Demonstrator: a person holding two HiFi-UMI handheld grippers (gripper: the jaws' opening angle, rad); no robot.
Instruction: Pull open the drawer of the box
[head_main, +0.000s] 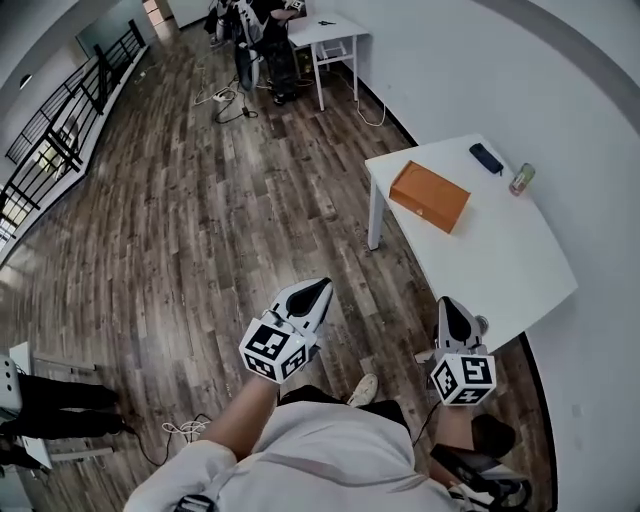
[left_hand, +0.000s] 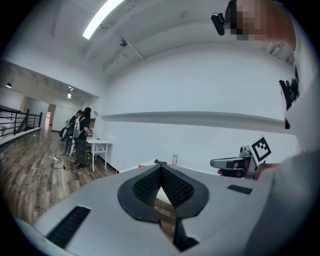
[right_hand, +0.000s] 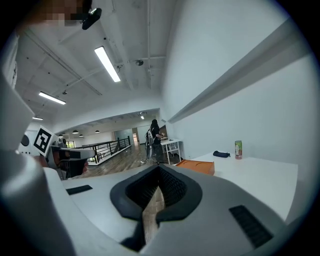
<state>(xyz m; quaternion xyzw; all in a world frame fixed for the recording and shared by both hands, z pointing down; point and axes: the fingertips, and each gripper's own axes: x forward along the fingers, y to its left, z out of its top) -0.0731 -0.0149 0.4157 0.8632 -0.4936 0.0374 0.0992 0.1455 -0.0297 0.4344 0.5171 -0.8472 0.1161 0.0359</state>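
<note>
An orange flat box lies on a white table to my right, by the wall; no drawer stands out from it. In the right gripper view the box shows beyond the jaws, on the table's near part. My left gripper hangs over the wooden floor, well short of the table, jaws shut with nothing between them. Near the table's front corner my right gripper is also shut and empty. Each gripper view shows its own tips meeting: left gripper, right gripper.
A dark case and a green can sit on the table behind the box. Farther off stands a second white table with people beside it and cables on the floor. A railing runs along the left.
</note>
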